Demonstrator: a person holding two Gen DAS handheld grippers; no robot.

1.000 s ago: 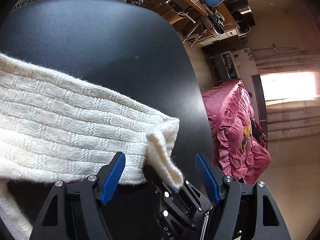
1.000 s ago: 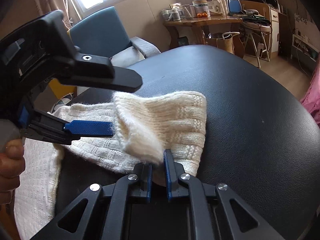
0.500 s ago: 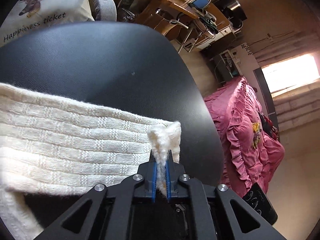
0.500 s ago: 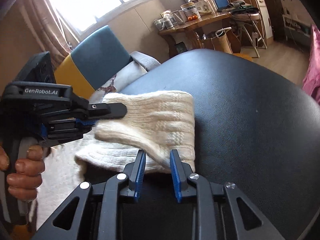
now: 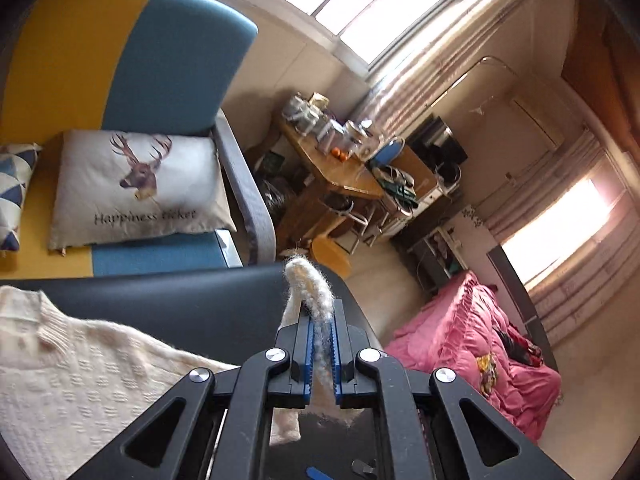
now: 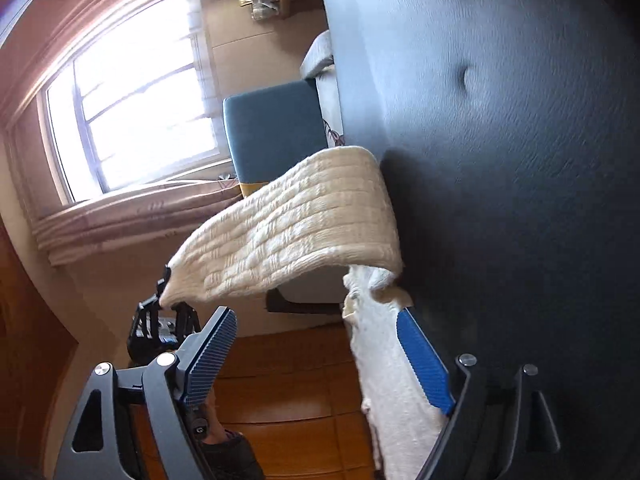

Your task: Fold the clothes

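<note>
Left gripper (image 5: 321, 326) jaws clamped on the cream sweater (image 6: 296, 224) sleeve end, stretched from lower left to middle of the right view over the black counter (image 6: 520, 160); right gripper (image 6: 320, 344) jaws opening, cloth between.

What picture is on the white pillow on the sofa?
A brown deer head with antlers, above dark writing, on the pillow. The left wrist view shows it best.

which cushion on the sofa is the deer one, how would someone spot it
Find the yellow and blue sofa behind the black table. Two cushions lie on its seat. The deer cushion is the big pale one by the grey armrest, with an antlered head and "Happiness ticket" printed on it; its neighbour has blue triangles.
</note>
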